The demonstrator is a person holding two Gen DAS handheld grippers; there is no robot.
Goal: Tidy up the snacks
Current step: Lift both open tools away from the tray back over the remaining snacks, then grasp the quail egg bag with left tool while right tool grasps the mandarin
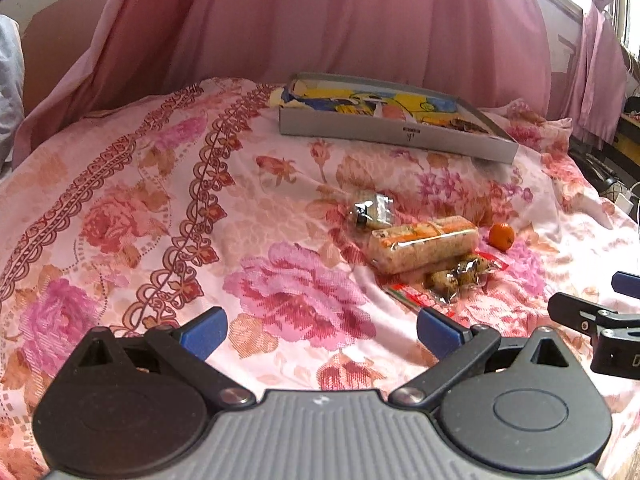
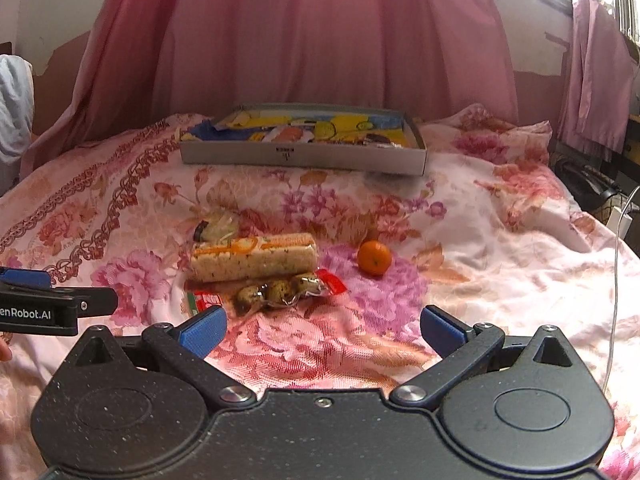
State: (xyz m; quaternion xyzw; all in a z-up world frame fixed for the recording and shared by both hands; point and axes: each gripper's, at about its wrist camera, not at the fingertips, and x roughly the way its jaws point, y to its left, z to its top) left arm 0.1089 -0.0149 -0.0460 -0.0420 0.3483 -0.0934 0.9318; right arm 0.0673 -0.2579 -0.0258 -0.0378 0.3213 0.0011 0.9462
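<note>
On the floral bedspread lies a long rice-cracker pack (image 1: pixel 424 249) (image 2: pixel 253 257). Touching its near side is a clear pack of quail eggs (image 1: pixel 460 274) (image 2: pixel 276 291), partly over a red and green wrapper (image 2: pixel 204 301). Behind the cracker pack sits a small clear snack pack (image 1: pixel 370 211) (image 2: pixel 218 227). A small orange (image 1: pixel 501 235) (image 2: pixel 374 257) rests to the right. A shallow grey box (image 1: pixel 394 136) (image 2: pixel 302 158) holding colourful packets lies farther back. My left gripper (image 1: pixel 322 330) is open and empty, short of the snacks. My right gripper (image 2: pixel 322 328) is open and empty, just before the eggs.
Pink curtains (image 2: pixel 320 40) hang behind the bed. The bed's right edge drops to a white cable and dark clutter (image 2: pixel 616 208). The right gripper's body (image 1: pixel 592 328) shows at the left wrist view's right edge; the left gripper's body (image 2: pixel 48 308) shows at the right wrist view's left edge.
</note>
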